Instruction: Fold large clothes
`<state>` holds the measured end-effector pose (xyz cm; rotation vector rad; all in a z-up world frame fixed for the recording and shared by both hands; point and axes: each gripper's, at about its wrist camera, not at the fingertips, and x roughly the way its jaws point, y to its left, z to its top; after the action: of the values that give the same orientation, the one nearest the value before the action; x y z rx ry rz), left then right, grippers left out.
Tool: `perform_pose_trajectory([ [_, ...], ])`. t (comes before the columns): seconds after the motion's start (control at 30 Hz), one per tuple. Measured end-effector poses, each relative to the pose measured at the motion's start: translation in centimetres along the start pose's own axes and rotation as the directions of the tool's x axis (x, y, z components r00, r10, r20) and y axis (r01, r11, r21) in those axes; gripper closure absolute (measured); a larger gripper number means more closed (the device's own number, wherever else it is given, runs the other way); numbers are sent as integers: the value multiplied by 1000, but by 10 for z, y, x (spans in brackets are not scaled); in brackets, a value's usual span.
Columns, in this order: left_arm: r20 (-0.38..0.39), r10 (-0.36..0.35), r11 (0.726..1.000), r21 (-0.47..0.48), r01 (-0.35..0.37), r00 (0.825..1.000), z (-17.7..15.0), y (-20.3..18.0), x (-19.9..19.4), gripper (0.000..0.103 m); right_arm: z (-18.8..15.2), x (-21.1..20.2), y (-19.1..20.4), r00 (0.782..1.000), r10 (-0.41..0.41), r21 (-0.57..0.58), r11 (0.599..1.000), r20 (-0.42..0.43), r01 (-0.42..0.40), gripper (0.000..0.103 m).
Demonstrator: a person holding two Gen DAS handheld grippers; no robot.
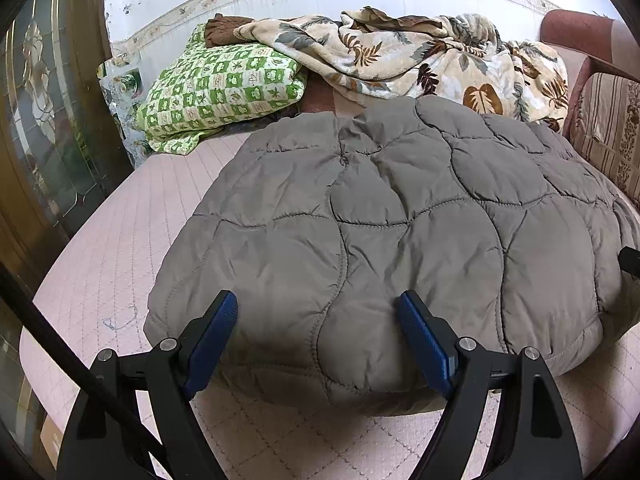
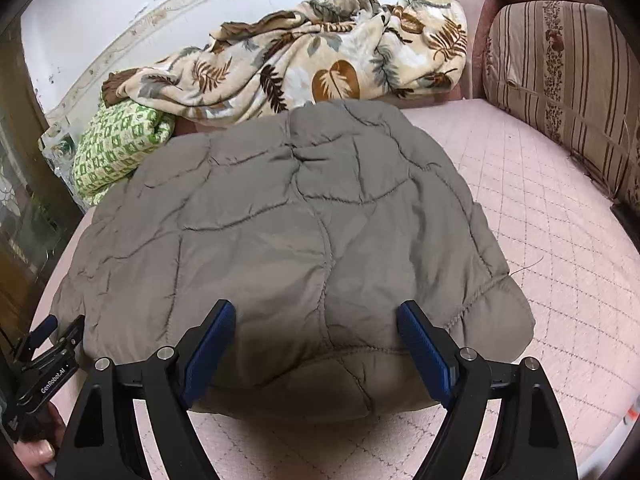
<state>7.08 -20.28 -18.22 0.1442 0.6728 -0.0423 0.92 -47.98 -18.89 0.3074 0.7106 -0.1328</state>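
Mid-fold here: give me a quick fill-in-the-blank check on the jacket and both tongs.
1. The quilted jacket is ____ in colour.
2. Both the left tongs and the right tongs are ____, gripping nothing.
3. The checked pillow behind the jacket is white and ____.
4. The leaf-print blanket lies ____ the jacket.

Missing words: grey; open; green; behind

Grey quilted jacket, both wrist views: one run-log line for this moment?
jacket: folded bundle, flat on pink bed | left gripper: open, at near edge | right gripper: open, at near edge | grasp: none
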Motion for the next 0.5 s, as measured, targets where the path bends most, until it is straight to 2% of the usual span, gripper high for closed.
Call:
perform_pose_trajectory([
  [0.3, -31, -7, 1000, 6, 7, 1000, -3, -2, 9, 20, -2, 16, -3, 999, -5, -2, 1000, -47, 5, 14],
  [0.5, -100, -64, 997, -56, 59, 993, -2, 8, 24, 15, -4, 25, -5, 996, 6, -7, 1000, -85, -7, 11],
])
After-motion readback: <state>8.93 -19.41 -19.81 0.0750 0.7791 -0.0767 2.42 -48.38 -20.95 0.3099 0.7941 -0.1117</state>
